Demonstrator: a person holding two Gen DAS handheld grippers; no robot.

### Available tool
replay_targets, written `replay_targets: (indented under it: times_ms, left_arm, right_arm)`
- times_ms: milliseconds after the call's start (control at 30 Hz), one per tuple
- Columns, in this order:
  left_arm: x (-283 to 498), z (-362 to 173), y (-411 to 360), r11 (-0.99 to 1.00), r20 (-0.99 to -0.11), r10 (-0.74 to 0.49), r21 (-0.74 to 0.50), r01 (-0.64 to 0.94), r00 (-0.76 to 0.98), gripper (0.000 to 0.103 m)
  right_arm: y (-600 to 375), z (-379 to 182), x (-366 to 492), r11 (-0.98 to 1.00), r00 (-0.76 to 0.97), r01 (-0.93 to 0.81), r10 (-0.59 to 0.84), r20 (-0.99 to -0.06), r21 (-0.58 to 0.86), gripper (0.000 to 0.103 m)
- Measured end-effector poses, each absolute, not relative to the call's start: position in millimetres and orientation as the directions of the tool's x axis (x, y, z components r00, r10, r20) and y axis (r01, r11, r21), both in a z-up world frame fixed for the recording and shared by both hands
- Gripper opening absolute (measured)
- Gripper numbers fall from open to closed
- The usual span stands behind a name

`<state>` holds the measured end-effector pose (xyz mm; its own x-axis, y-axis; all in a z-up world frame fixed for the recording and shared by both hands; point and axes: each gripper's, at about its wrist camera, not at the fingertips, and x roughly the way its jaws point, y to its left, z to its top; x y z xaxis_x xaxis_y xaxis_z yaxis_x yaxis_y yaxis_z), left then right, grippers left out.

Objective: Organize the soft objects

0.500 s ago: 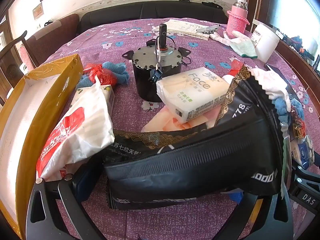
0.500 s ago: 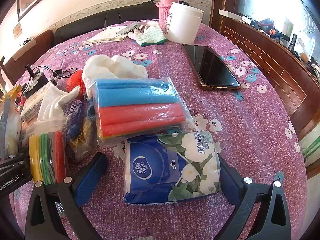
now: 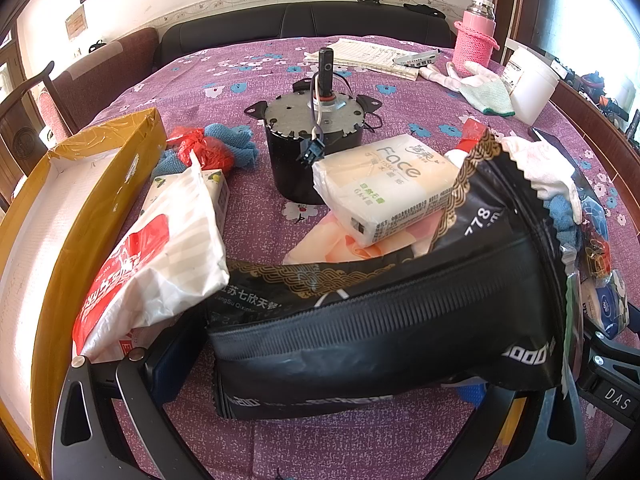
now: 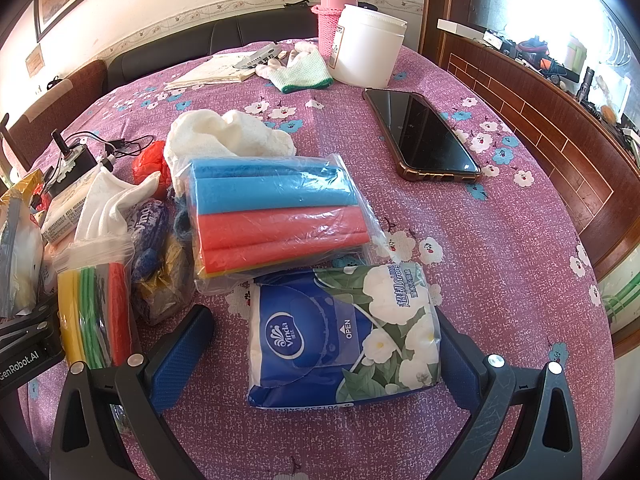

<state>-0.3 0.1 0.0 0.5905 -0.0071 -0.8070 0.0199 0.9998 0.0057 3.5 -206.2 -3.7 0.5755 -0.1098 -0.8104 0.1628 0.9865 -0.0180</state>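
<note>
A black zip-top package (image 3: pixel 380 320) lies across the purple flowered cloth between the fingers of my left gripper (image 3: pixel 340 360), which stands wide open; its right finger is hidden behind the package. A white and red tissue bag (image 3: pixel 156 264) leans on the package's left end, and a "Face" tissue pack (image 3: pixel 392 184) rests behind it. In the right wrist view a blue Vinda tissue pack (image 4: pixel 344 336) lies between the spread fingers of my right gripper (image 4: pixel 322 320). The left pad stands well clear of the pack and the right pad sits close beside it.
An open yellow box (image 3: pixel 60 216) lies at the left. A black motor (image 3: pixel 316 140) stands mid-table. A bag of blue and red foam tubes (image 4: pixel 276 216), a white cloth (image 4: pixel 228 132) and a phone (image 4: pixel 424 140) lie beyond the Vinda pack. A white jar (image 4: pixel 368 52) stands at the back.
</note>
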Motion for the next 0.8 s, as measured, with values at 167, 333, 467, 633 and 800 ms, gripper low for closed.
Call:
replay_targets:
  times_ms: [167,333,467,633,800]
  left_arm:
    - [0.3,0.1,-0.3,1.000,-0.807,0.000,0.006,0.008,0.590,0.103]
    - [-1.0,1.8,-2.0,1.000,-0.810,-0.002,0.004,0.009,0.587,0.103]
    - [2.2,1.5,1.4,0.999,-0.825,-0.021,0.004,0.043,0.564,0.103]
    - [3.7,0.1,0.0,0.999,-0.831,-0.024,0.004,0.050,0.556,0.103]
    - [2.4,-0.3,-0.1,0.999,-0.827,-0.024,0.003,0.047,0.562,0.103]
  right_arm:
    - [-206.2,-3.8,3.6,0.987,0.575,0.163,-0.110,-0.811,-0.018,0.102]
    - [-206.2,-3.7,3.6,0.986,0.575,0.163,-0.110,-0.811,-0.018,0.102]
    - [-206.2,-3.7,3.6,0.987,0.575,0.163,-0.110,-0.810,-0.018,0.102]
    - [-206.2,-3.7,3.7,0.987,0.576,0.163,-0.110,-0.810,-0.018,0.102]
    - [-206.2,-3.7,3.8,0.987,0.576,0.163,-0.110,-0.810,-0.018,0.102]
